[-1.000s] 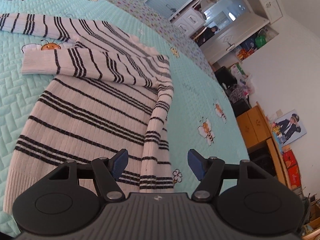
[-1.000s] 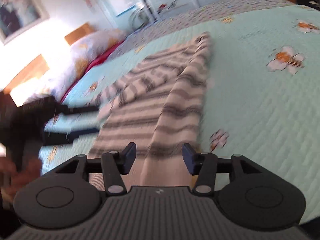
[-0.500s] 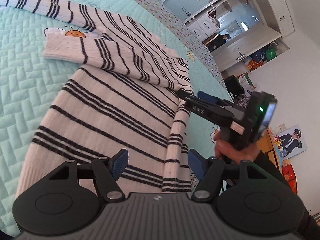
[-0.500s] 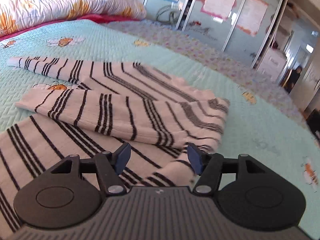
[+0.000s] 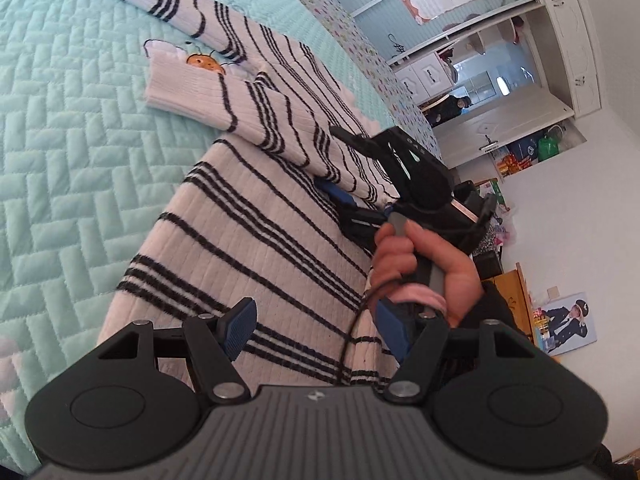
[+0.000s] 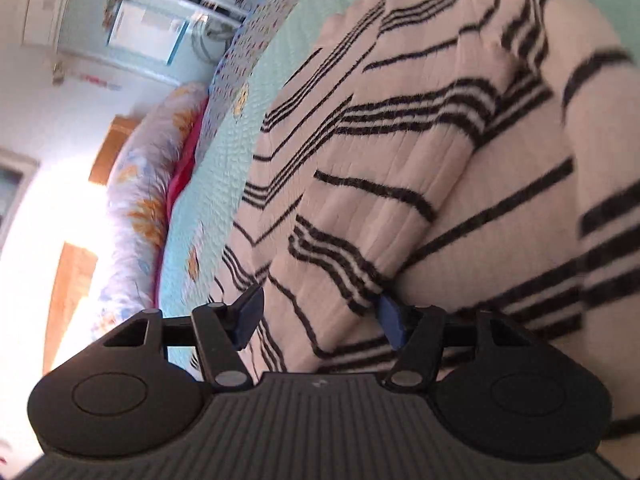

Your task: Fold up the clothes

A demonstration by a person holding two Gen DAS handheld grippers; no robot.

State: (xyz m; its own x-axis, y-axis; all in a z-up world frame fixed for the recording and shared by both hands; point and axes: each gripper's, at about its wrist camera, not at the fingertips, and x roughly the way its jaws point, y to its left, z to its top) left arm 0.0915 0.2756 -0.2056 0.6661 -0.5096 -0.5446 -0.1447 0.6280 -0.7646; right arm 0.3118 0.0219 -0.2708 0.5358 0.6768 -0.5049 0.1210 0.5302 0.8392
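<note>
One striped sweater [image 5: 256,216] lies flat on the teal quilt [image 5: 72,152]. One sleeve [image 5: 256,116] is folded across the chest; the other sleeve [image 5: 168,8] lies stretched far left. Part folded, I judge: second sleeve and body folds remain. Right gripper [image 5: 340,168], jaws apart, straddles the folded sleeve near the shoulder, in a hand [image 5: 420,268]. Left gripper [image 5: 316,330] is released, hovering over the hem. Two grippers, one garment.
</note>
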